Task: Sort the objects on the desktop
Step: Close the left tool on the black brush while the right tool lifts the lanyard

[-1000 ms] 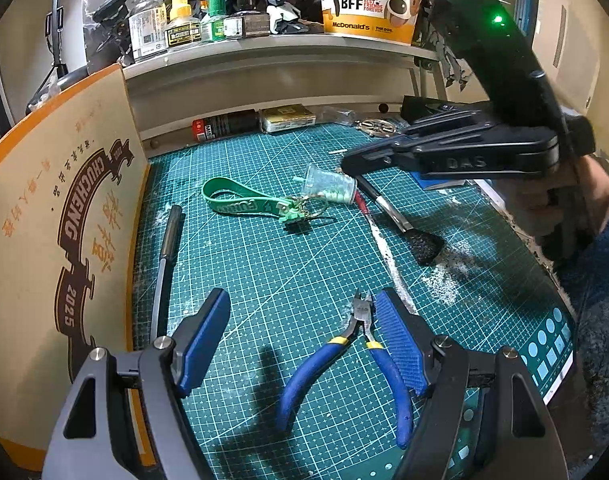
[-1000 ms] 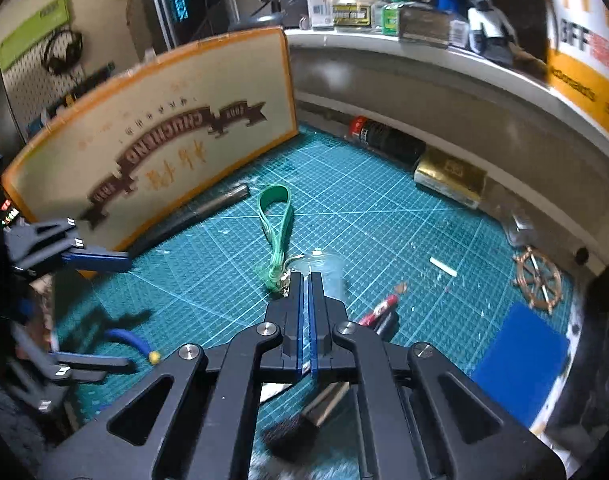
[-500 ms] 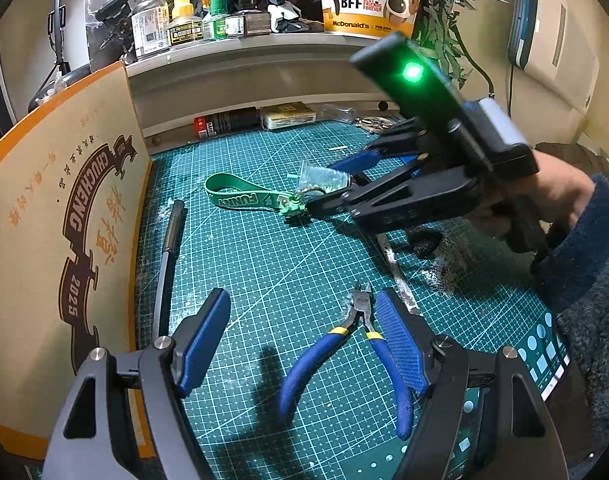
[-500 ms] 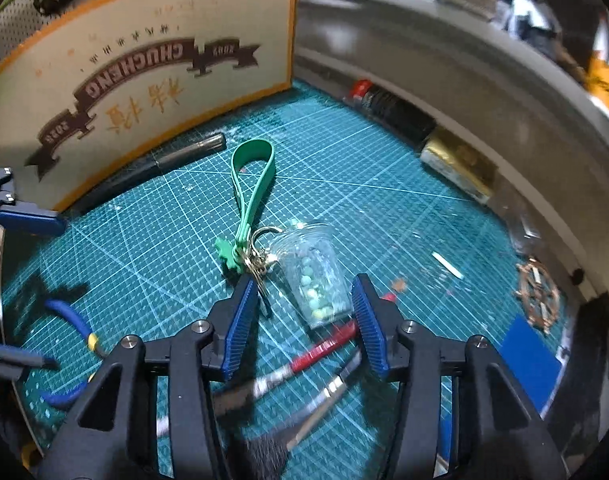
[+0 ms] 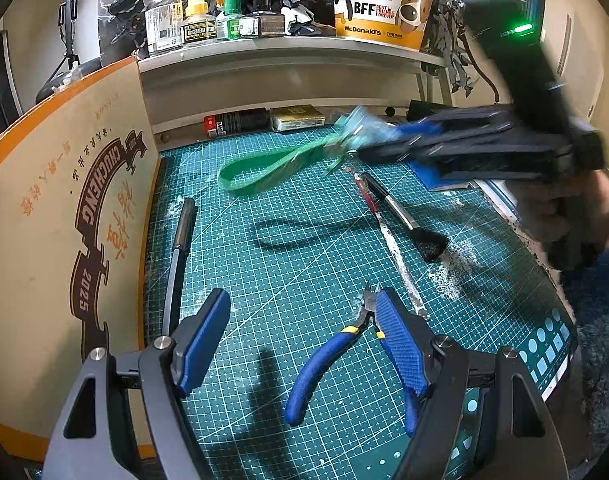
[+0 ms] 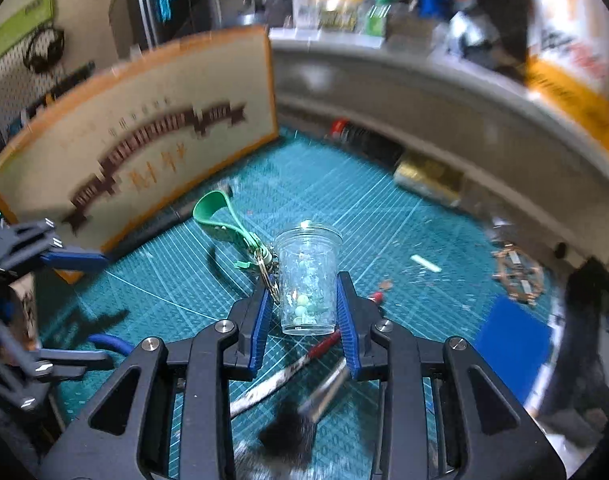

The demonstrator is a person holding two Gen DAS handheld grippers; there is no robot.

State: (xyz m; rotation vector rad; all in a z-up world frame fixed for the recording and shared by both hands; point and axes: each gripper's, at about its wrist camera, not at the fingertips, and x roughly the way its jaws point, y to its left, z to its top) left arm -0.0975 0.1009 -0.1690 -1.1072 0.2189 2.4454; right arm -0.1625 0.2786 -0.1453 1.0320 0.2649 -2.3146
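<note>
Right hand-held gripper: clenched on a clear cup with pale green beads inside, blue pads pressing either side of its base. Cup lifted off the mat, upright in the right wrist view, blurred at the gripper's tip in the left wrist view. Green strap hanging from the cup by a key ring, trailing away toward the board; its shadow cast on the mat below in the left wrist view.

Under the cup: a red-handled tool and a brush, lying side by side on the mat, white dust beside the bristles.

Left hand-held gripper: released, fingers spread wide, nothing between them, low over the mat. Blue-handled cutters flat on the mat just ahead, partly hidden by the right finger. Dark pen-like tool lying along the foot of the board.

Farther back, against the wall: a black can and a gold box. Above, on the shelf: bottles and a McDonald's bucket.
</note>
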